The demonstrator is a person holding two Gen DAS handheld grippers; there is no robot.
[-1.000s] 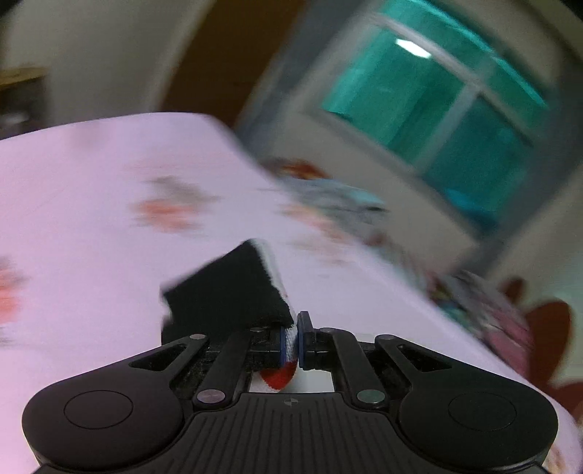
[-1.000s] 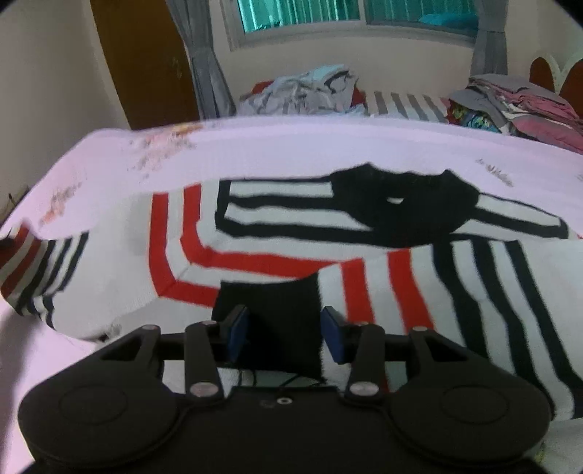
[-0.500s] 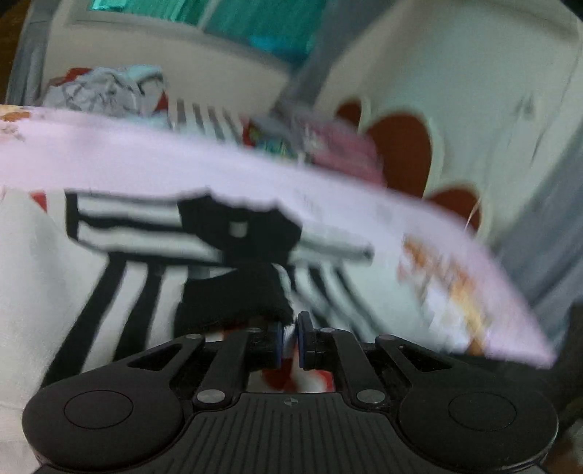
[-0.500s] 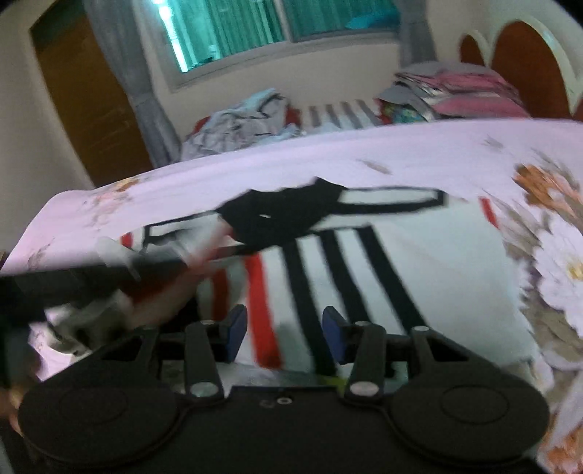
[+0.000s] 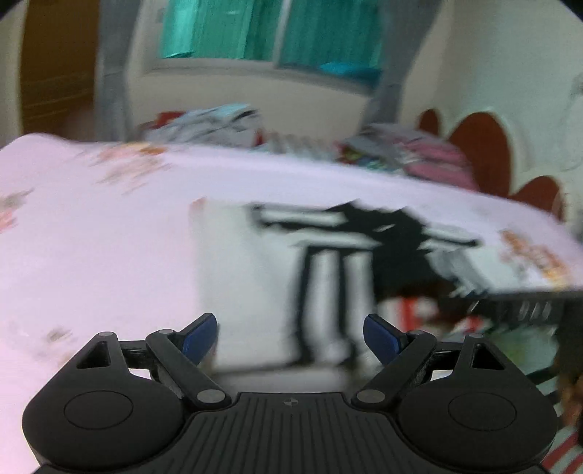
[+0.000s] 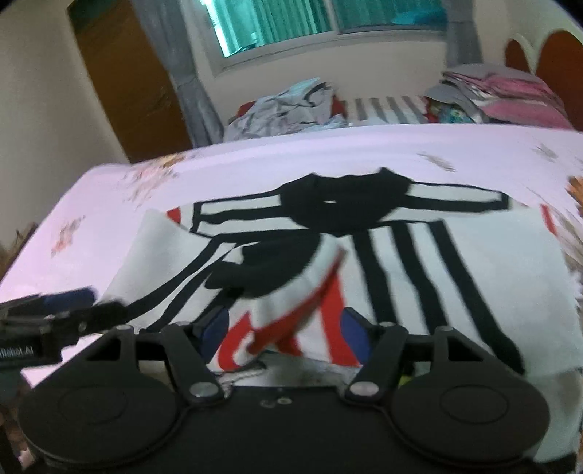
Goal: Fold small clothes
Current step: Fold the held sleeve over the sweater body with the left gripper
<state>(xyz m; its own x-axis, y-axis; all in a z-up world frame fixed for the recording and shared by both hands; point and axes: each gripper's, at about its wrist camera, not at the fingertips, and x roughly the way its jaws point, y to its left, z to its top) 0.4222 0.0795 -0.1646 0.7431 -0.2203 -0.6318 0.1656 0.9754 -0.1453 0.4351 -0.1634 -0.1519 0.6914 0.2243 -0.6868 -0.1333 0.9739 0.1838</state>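
Left gripper (image 5: pixel 290 337): jaws opening, blue fingers (image 5: pixel 199 337) spread wide and released, nothing pinched between them; only the near edge of the striped sweater (image 5: pixel 262 284) lies below the gap, blurred. Right gripper (image 6: pixel 286 330): jaws opening, blue fingers (image 6: pixel 215 328) apart; a loose red-and-white fold of the sweater (image 6: pixel 419 277) sits between them, but neither pad appears to press on it, so it reads as let go. In the right wrist view the left gripper's (image 6: pixel 47 313) tip enters from the left edge, just beside the sweater's near-left part; whether it touches cloth cannot be told. The sweater lies spread on the bed (image 6: pixel 255 153), on a pale pink floral sheet, roughly mid-bed and reaching the near edge. White body with black vertical stripes; red stripes show at the near fold. A sleeve with a black cuff (image 6: pixel 262 266) is laid across the chest, pointing toward the near-left. Black collar (image 6: pixel 346 204) sits toward the far edge. Beyond the bed's far edge: a heap of crumpled clothes (image 6: pixel 291 109) at centre, a stack of folded clothes (image 6: pixel 499 94) toward the far-right corner. Behind these, a window with teal curtain (image 6: pixel 309 22), and a brown door (image 6: pixel 124 87) at left.
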